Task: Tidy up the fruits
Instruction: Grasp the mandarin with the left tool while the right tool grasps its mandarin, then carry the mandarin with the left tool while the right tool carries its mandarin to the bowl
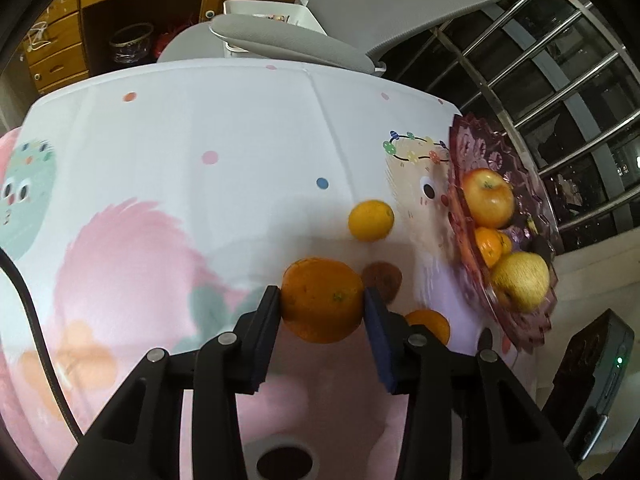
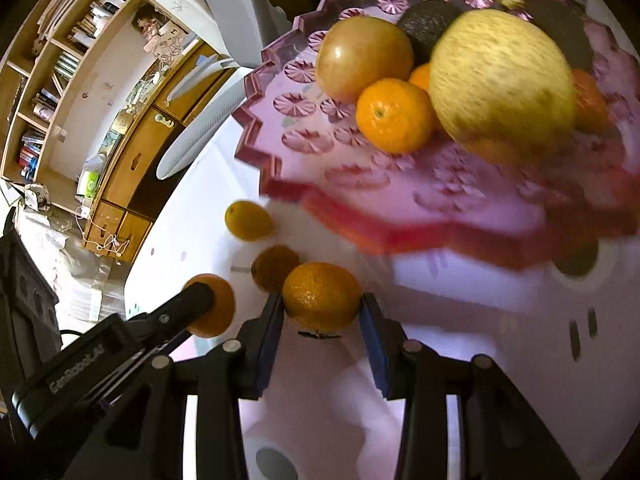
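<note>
In the left wrist view my left gripper is shut on a large orange, held just above the patterned tablecloth. In the right wrist view my right gripper is shut on another orange, close in front of the purple glass plate. That plate holds an apple, a mandarin, a yellow pear and dark fruit behind. On the cloth lie a small yellow citrus and a brown fruit. The two grippers are side by side.
A grey office chair stands behind the table, with wooden drawers and shelves beyond. Metal window bars run along the right. The plate sits at the table's right edge. A black cable hangs at the left.
</note>
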`<action>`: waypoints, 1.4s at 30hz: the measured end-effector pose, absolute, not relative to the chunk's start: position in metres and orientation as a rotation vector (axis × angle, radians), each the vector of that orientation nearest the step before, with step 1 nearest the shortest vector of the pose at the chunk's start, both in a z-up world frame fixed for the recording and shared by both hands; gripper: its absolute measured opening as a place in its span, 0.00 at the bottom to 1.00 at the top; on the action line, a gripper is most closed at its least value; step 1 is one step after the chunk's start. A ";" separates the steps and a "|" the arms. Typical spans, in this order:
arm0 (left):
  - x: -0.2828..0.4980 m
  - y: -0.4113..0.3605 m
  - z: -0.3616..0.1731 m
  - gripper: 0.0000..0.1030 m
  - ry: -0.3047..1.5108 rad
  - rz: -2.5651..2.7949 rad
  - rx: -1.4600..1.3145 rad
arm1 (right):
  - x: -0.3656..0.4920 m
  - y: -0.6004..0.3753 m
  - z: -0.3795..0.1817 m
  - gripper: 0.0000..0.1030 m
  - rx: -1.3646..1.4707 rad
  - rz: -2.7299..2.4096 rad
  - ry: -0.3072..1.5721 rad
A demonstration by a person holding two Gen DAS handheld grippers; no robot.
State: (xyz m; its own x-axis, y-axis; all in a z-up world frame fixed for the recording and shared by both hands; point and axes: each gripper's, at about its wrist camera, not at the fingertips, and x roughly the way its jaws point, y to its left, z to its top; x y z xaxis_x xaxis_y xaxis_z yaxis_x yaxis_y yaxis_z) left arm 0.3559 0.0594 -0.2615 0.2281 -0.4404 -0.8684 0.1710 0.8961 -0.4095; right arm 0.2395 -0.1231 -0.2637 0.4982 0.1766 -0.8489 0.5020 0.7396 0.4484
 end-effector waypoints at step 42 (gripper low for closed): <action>0.196 -0.017 -0.116 0.39 1.121 -0.365 -0.374 | 0.145 -0.280 -0.110 0.38 0.459 -0.131 1.006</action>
